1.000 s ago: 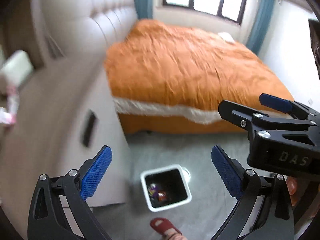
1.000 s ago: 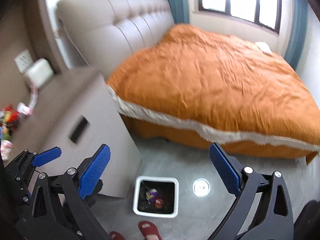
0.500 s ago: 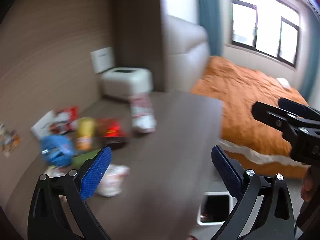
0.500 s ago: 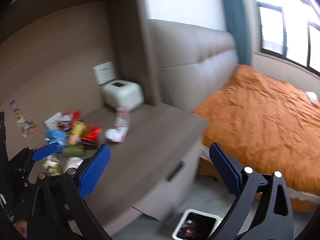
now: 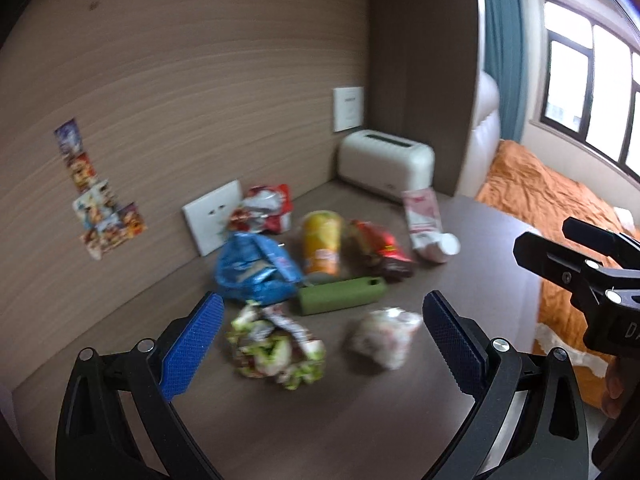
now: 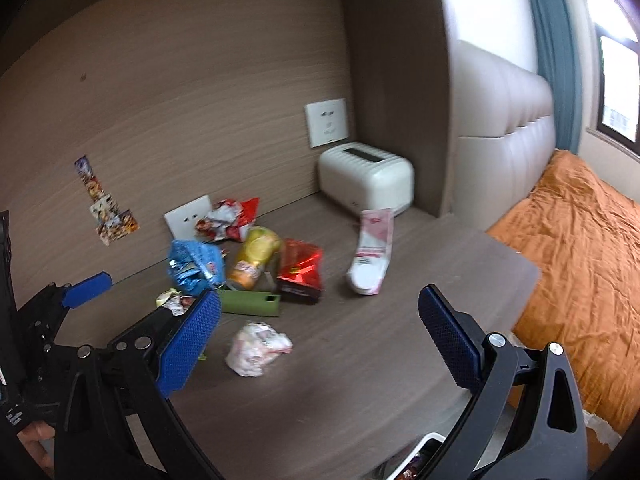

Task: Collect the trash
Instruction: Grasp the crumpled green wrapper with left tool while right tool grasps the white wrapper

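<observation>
Both grippers open and empty above the litter on the brown wood-grain bedside tabletop [image 5: 400,420]

Your left gripper [image 5: 320,344] hangs with its blue pads spread wide, holding nothing, over the crumpled green-and-white foil wrapper [image 5: 276,350]; your right gripper [image 6: 316,338] is likewise spread and empty, near the balled white-and-pink plastic wrapper [image 6: 258,346]. Both scraps probably weigh almost nothing and crush easily, so pinch each through its thickest bunched middle, since a loose edge could slip out. Behind them lie a crinkled blue snack bag [image 5: 256,270], a yellow cylindrical drink can [image 5: 322,242], likely stiffer and smooth, better taken across its body, and a flat green rectangular pouch [image 5: 342,294]. The white-rimmed bin [image 6: 420,460] sits below the tabletop's edge.
</observation>
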Demonstrator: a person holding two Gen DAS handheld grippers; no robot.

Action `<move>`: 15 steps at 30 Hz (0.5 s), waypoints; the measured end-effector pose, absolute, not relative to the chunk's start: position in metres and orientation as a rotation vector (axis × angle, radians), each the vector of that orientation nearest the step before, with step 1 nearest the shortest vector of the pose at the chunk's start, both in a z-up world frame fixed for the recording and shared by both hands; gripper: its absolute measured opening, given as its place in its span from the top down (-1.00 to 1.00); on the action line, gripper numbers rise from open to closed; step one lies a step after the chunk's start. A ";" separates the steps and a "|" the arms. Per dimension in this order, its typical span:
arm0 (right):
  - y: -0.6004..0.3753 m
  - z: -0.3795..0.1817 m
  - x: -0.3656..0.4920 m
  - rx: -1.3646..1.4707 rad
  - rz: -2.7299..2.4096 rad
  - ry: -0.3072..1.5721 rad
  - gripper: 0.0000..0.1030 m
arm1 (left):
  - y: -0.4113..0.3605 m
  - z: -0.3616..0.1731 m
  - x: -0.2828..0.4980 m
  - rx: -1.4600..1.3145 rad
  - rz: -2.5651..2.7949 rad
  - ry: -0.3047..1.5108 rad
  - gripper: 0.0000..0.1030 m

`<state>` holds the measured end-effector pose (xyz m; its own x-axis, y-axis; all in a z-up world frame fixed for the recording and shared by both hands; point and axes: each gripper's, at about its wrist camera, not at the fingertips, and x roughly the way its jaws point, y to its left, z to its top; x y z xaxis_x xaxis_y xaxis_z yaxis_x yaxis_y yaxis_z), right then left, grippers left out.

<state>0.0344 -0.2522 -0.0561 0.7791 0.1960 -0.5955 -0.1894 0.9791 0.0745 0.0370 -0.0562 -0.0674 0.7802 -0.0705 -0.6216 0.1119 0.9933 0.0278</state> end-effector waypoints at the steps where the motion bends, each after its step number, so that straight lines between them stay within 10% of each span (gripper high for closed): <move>1: -0.249 -0.059 0.037 0.005 0.213 0.653 -0.91 | -0.050 -0.070 0.039 0.063 -0.090 0.675 -0.90; 15: -0.200 -0.134 0.082 -0.123 0.274 0.844 -0.91 | -0.014 -0.144 0.100 0.043 -0.119 0.857 -0.90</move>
